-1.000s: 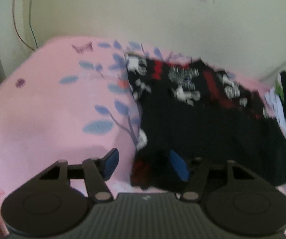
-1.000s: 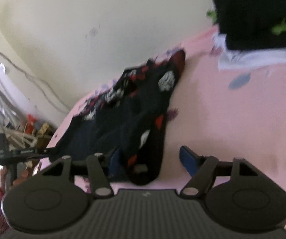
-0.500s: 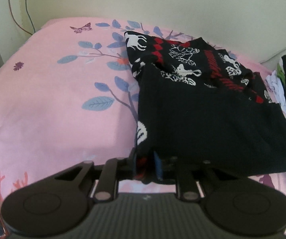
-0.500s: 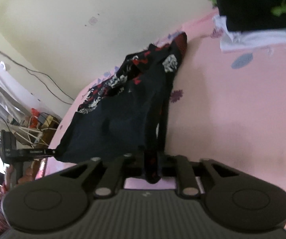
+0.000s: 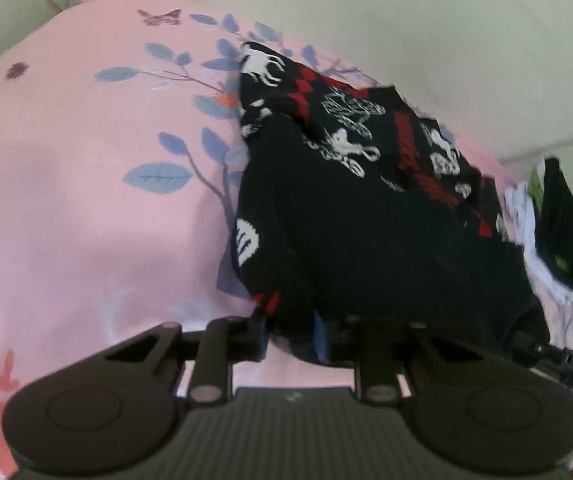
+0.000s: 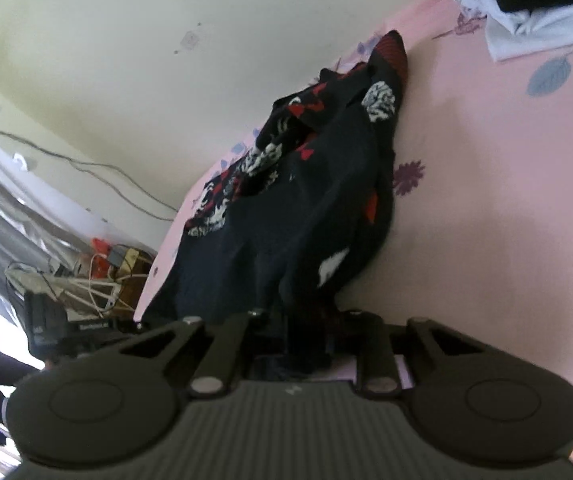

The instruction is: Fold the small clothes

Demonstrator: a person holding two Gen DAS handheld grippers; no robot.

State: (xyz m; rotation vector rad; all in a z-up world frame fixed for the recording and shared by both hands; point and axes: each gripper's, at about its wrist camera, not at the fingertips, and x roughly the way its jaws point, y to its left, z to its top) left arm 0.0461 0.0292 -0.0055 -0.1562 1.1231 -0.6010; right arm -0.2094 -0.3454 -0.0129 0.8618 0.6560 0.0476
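Step in hand: I judge this to be the lift of the near hem, to carry it toward the far end of the garment [image 5: 366, 216] and halve it.

Left gripper [image 5: 290, 334]: clenched on the near-left corner of the hem; black cloth bunches between the blue pads.

Right gripper [image 6: 306, 340]: clenched on the near-right corner; the pads are buried in the fabric there (only the linkage shows).

Location: the garment lies on the pink sheet [image 5: 66, 200], its far end close to the cream wall [image 5: 366, 8], its near edge raised off the sheet by both grips.

How to do it well: raise both corners level, so the hem stays straight. Keep a light tension between the two grips, enough to flatten the slack. Carry far-ward low over the cloth, lay the hem square on the far edge, then let go both sides together. Risk, as I read it: the wrinkled middle folds under unevenly.

Look of the garment: black knit, plain on the upturned near part, white figures and red blocks across the far part. It looks soft and limp, and sags in folds between my grips.

Nearby: a stack of clothes [image 6: 542, 4] at the far right, well apart from the garment.
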